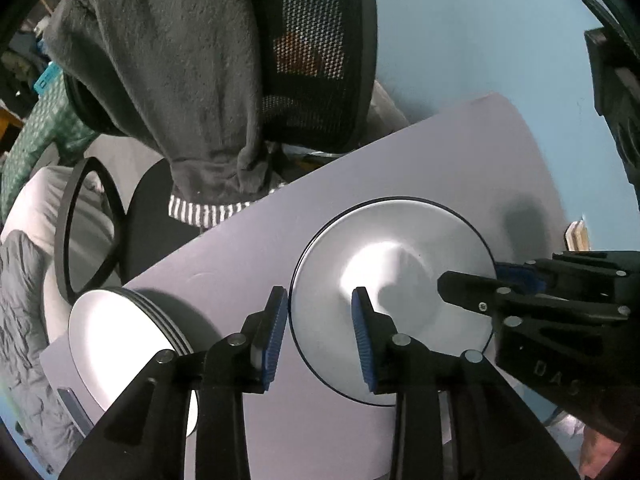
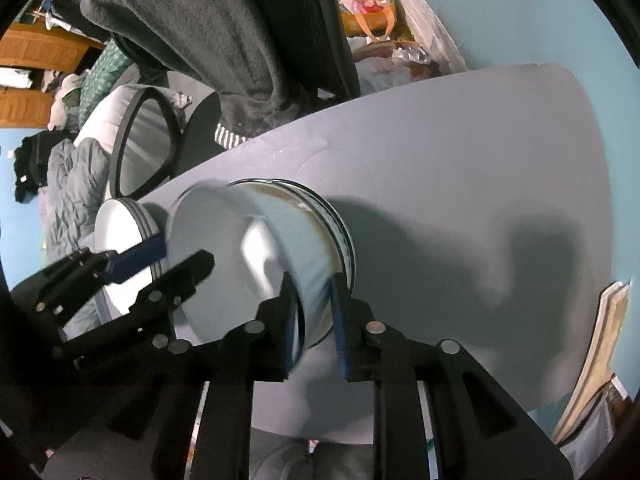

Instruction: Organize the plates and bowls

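Observation:
A white bowl with a dark rim (image 1: 394, 300) is held over the grey table (image 1: 460, 160); in the right wrist view it (image 2: 256, 248) is tilted on its side. My right gripper (image 2: 314, 324) is shut on its rim and shows in the left wrist view (image 1: 466, 286) at the bowl's right edge. My left gripper (image 1: 320, 336) is open, its fingers straddling the bowl's left rim without pinching it; it shows in the right wrist view (image 2: 176, 258). A stack of white plates (image 1: 120, 336) sits at the table's left corner, also in the right wrist view (image 2: 120, 220).
An office chair draped with a grey robe (image 1: 180, 80) stands close behind the table. Its armrest (image 1: 86, 224) loops at the left. Bedding (image 2: 72, 184) lies beyond. A wooden board (image 2: 600, 352) leans at the table's right edge.

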